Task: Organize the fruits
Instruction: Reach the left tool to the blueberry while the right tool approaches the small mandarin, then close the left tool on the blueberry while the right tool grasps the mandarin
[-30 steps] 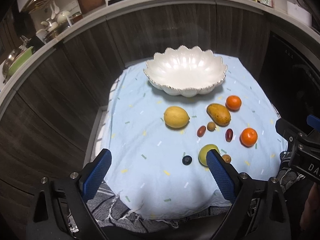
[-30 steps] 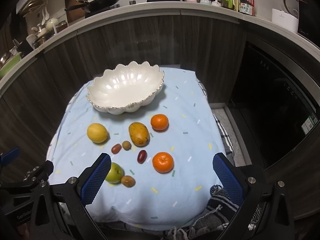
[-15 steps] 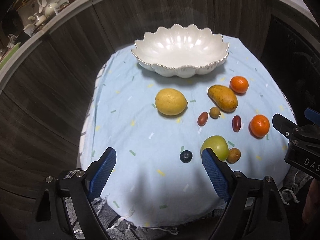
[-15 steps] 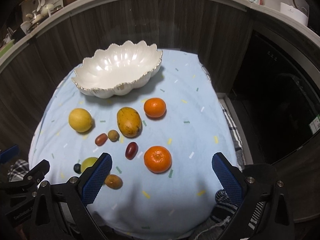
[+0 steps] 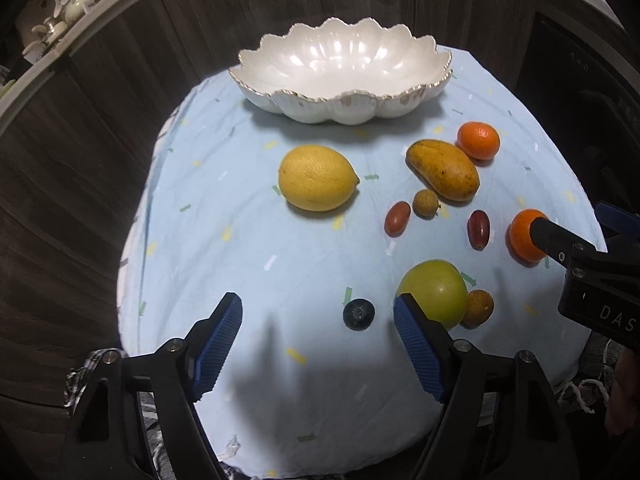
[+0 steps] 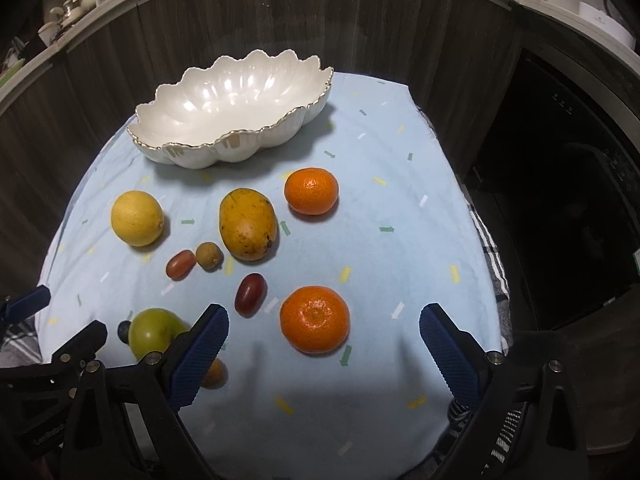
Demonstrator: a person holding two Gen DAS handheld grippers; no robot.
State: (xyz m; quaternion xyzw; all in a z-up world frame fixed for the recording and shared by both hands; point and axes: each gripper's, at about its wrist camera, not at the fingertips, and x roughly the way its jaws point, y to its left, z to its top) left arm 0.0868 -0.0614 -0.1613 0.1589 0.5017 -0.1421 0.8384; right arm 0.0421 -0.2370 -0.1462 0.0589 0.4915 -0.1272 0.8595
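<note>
An empty white scalloped bowl (image 5: pixel 344 76) (image 6: pixel 236 112) stands at the far side of a light blue cloth (image 5: pixel 256 248). In front of it lie a lemon (image 5: pixel 316 178) (image 6: pixel 137 218), a mango (image 5: pixel 442 170) (image 6: pixel 248 224), two oranges (image 5: pixel 478 140) (image 6: pixel 314 319), several small red and brown fruits, a green apple (image 5: pixel 434 292) (image 6: pixel 154 332) and a blueberry (image 5: pixel 359 314). My left gripper (image 5: pixel 318 344) is open, low over the cloth, with the blueberry between its fingers. My right gripper (image 6: pixel 324 356) is open just before the near orange.
Dark wood cabinet fronts (image 6: pixel 280 16) curve behind the cloth, with a worktop of kitchenware above. A dark appliance front (image 6: pixel 560 200) is at the right. A checked towel (image 6: pixel 492 264) hangs under the cloth's right edge.
Both grippers have moved forward and down toward the fruits. The blueberry now sits between the left fingers and the near orange sits closer to the right fingers.
</note>
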